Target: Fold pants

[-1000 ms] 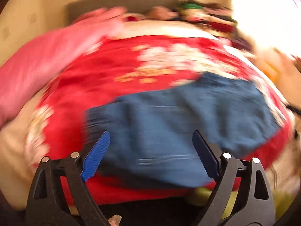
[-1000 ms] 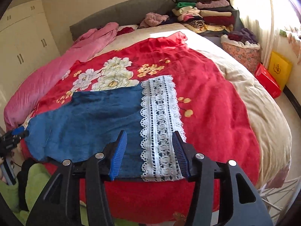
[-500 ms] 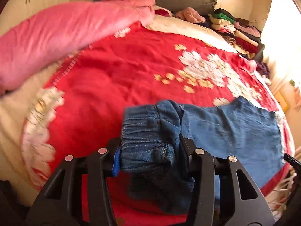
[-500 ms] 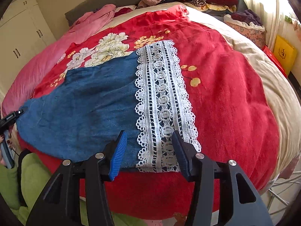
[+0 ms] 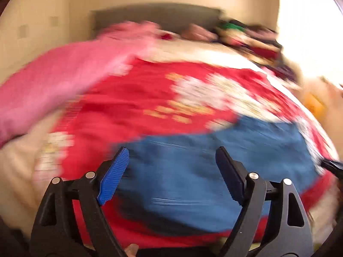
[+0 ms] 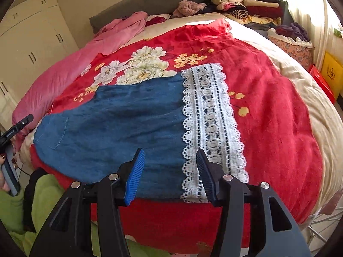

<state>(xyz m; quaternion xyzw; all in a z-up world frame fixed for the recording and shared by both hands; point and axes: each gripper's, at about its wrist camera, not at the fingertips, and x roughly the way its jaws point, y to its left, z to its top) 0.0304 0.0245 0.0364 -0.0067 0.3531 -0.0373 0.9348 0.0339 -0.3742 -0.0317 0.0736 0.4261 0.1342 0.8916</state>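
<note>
Denim pants (image 6: 120,128) flat beyond both spread claws: left (image 5: 171,171), right (image 6: 170,171).

blue pants (image 6: 120,128) flat on red blanket (image 6: 268,98), right tongs (image 6: 170,175) parted above lace hem (image 6: 211,120)

Black clamp-style grippers with blue ribbed pads, one in each of my hands.

My left gripper (image 5: 172,175) has two black plastic arms with triangular cut-outs, round silver screws at the pivots, and bright blue ridged pads (image 5: 113,176). My right gripper (image 6: 170,175) is built the same. In the right view, at the far left edge, my left hand (image 6: 7,167) shows dark red nail polish and a lime-green sleeve (image 6: 12,212).
</note>
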